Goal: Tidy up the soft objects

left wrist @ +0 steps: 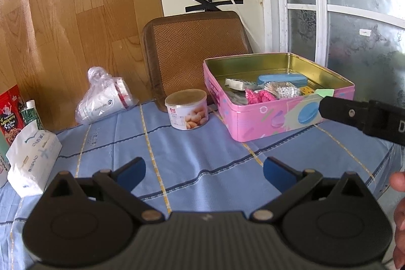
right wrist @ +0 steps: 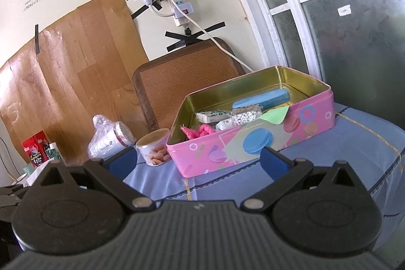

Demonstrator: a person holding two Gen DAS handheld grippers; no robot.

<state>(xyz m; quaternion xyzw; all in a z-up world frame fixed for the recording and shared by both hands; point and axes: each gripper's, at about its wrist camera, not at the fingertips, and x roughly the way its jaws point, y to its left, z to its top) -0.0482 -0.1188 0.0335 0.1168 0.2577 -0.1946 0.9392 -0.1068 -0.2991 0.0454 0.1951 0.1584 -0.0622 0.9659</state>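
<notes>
A blue checked cloth (left wrist: 192, 163) covers the table, which is pushed against a cream wall with a taped wood-grain panel (left wrist: 76, 17) and a frosted glass door (left wrist: 354, 4) to the right. A woven brown cushion (left wrist: 195, 49) leans on the wall behind the goods.

The largest thing on the cloth is the pink tin (right wrist: 253, 143), lidless, its gold inside showing. It lies ahead of both tools and toward the right side of the table, its long axis running from near-left to far-right in the right wrist view. In it lie a blue case (right wrist: 263, 98), a bag of white beads (right wrist: 246, 117) and a pink knitted piece (right wrist: 200, 130) at the near-left corner.

Left of the tin stand a snack can (left wrist: 187, 109), then a plastic bag of cups (left wrist: 106, 98), and at the far left a white tissue pack (left wrist: 33, 158).

The right gripper (right wrist: 197, 163) has its fingers spread wide and empty, just before the tin's near wall, so it looks the nearer to the tin. The left gripper (left wrist: 203, 170), likewise spread and empty, hangs over bare cloth, with the tissue pack off to its left and closer to it than to the other tool.
</notes>
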